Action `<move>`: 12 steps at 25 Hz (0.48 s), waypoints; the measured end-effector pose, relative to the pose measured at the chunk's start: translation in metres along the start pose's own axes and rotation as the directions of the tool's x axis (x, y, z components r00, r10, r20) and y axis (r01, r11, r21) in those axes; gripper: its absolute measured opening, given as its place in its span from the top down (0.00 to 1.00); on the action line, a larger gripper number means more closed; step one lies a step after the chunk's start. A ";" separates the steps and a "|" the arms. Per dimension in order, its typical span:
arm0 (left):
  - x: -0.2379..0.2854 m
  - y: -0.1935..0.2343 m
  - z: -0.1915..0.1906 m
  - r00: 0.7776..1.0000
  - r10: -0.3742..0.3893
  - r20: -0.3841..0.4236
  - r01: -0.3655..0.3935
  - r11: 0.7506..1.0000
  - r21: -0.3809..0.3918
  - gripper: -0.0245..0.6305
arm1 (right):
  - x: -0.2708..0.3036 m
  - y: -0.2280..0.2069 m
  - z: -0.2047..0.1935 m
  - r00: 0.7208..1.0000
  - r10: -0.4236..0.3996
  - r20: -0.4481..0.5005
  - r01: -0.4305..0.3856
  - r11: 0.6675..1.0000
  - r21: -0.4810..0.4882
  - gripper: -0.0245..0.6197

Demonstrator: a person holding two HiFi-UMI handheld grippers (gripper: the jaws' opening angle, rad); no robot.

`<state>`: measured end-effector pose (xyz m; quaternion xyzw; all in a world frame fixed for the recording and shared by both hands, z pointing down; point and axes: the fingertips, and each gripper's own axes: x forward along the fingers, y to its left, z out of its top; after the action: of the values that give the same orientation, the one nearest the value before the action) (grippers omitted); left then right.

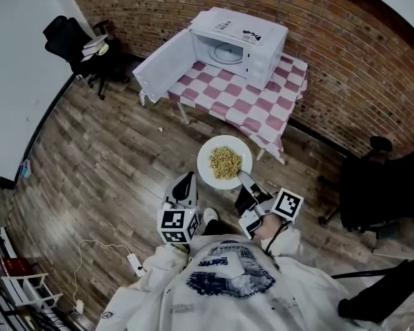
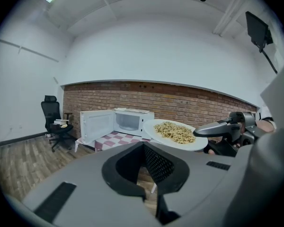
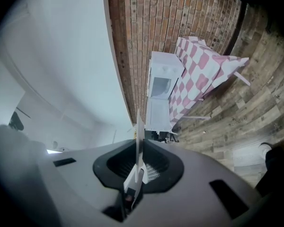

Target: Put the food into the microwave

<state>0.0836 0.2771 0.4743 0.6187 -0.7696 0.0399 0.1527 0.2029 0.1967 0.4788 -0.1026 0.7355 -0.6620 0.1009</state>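
A white plate (image 1: pixel 205 171) of noodles (image 1: pixel 225 163) hangs above the wooden floor, level. My right gripper (image 1: pixel 244 179) is shut on its near right rim. In the right gripper view the plate (image 3: pixel 138 141) shows edge-on between the jaws of my right gripper (image 3: pixel 135 174). My left gripper (image 1: pixel 185 183) is to the left of the plate, apart from it, shut and holding nothing. Ahead stands the white microwave (image 1: pixel 238 40) with its door (image 1: pixel 162 64) swung wide open to the left and its cavity bare. The left gripper view shows the noodles (image 2: pixel 174 131) in front of the microwave (image 2: pixel 130 121).
The microwave sits on a small table with a pink-checked cloth (image 1: pixel 241 105) against a brick wall. A black office chair (image 1: pixel 72 40) with things on its seat stands far left. Another dark chair (image 1: pixel 372 185) is at right. A white power strip and cable (image 1: pixel 134 262) lie on the floor near left.
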 end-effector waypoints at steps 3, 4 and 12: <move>0.009 0.031 0.011 1.000 -0.001 0.006 0.001 1.000 -0.001 0.95 | 0.030 0.003 -0.005 1.000 -0.001 0.006 0.001 1.000 -0.001 0.90; 0.012 0.040 0.014 1.000 -0.003 0.008 0.003 1.000 -0.002 0.95 | 0.039 0.005 -0.006 1.000 0.000 0.009 0.000 1.000 -0.001 0.90; 0.032 0.087 0.023 0.999 -0.050 0.018 0.050 0.999 0.001 0.95 | 0.090 0.007 -0.017 0.999 0.005 0.044 -0.004 1.000 -0.018 0.90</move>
<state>-0.0107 0.2617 0.4727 0.6382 -0.7551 0.0306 0.1468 0.1118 0.1877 0.4726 -0.1163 0.7392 -0.6528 0.1175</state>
